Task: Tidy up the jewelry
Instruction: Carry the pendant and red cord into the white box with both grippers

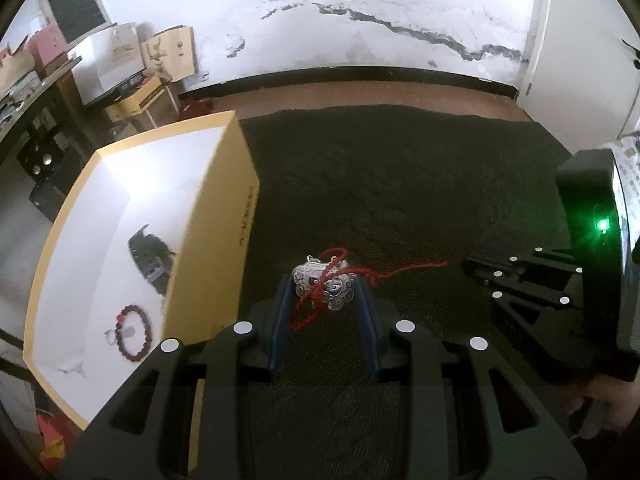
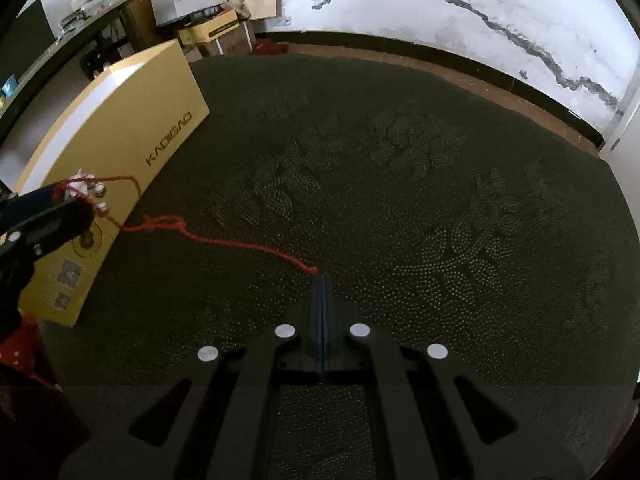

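Note:
A silver lock-shaped pendant (image 1: 323,285) on a red cord (image 1: 404,270) sits between the fingertips of my left gripper (image 1: 325,286), which grips it by its sides above the dark cloth. In the right wrist view the pendant (image 2: 86,184) is lifted beside the yellow box (image 2: 132,148), with the cord (image 2: 240,244) trailing to my right gripper (image 2: 322,278). My right gripper is shut, its tip at the cord's end. The open yellow box (image 1: 224,240) has a white inside holding a dark red bead bracelet (image 1: 134,332) and a black object (image 1: 150,254).
A dark green patterned cloth (image 2: 400,200) covers the table. Shelves, cartons and paper bags (image 1: 120,64) stand at the back left by a cracked white wall (image 1: 400,28). The right gripper's body with a green light (image 1: 600,224) is at the right.

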